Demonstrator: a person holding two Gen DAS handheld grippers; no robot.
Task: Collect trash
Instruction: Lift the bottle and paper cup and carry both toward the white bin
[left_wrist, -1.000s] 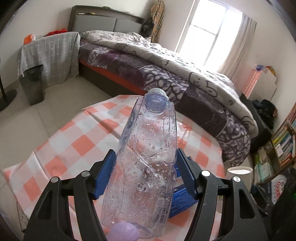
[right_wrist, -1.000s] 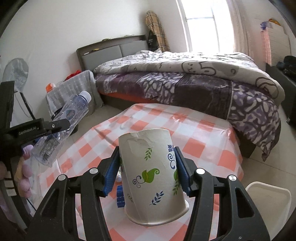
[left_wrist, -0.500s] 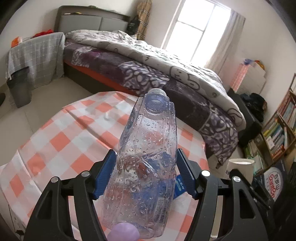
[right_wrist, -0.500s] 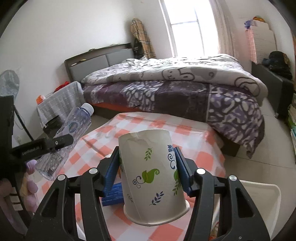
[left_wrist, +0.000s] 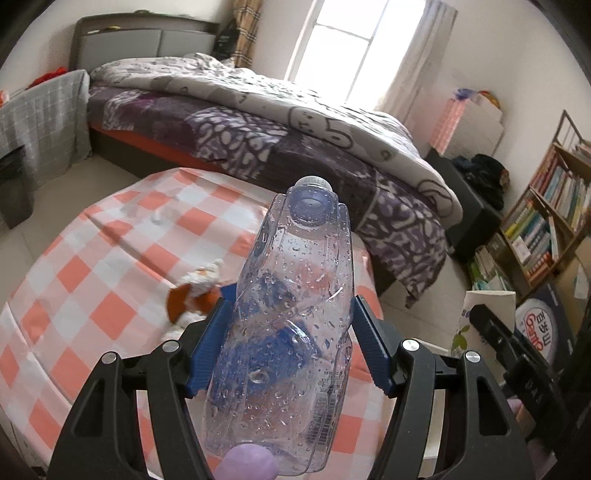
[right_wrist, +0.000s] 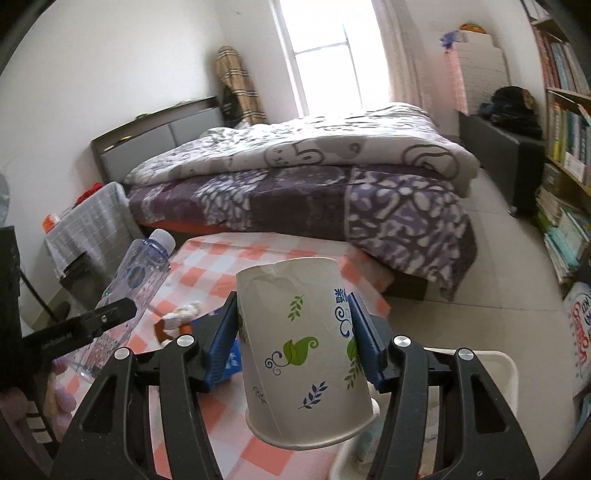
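- Right now the left gripper (left_wrist: 290, 343) is clamped on a clear bottle (left_wrist: 291, 321), blue pads pressed on both sides of its body; cap end points away from the cam, toward the bed (left_wrist: 288, 122).
- Bottle is wet inside w/ droplets, label strip low on its right side, held in the air above the table (left_wrist: 92, 288).
- A purple fingertip shows at the bottle's base, bottom edge of the left view.
- Right gripper (right_wrist: 291, 332) is closed on a paper cup (right_wrist: 303, 347), pads squeezing its walls; cup is upside down relative to the cam, open rim nearest the lens, base end dented/torn.
- Cup has green leaf + blue print; it hangs over the table's near-right corner.
- Table wears an orange/white check cloth; it sits just in front of the bed.
- On the table, near its middle: crumpled white paper w/ an orange scrap (left_wrist: 195, 291); touching or just beside it, can't tell which, a blue box (right_wrist: 225, 354), partly hidden behind both grippers.
- White bin (right_wrist: 491, 365) stands on the floor just right of the table, below and right of the cup; some contents inside, too blurred to ID.
- From the right view the bottle (right_wrist: 129, 288) sits over the table's left side, tilted, cap up toward the bed.
- From the left view the cup (left_wrist: 480, 321) shows off the table's right edge.
- Bookshelf (left_wrist: 546, 221) stands well right of the table, by the wall.
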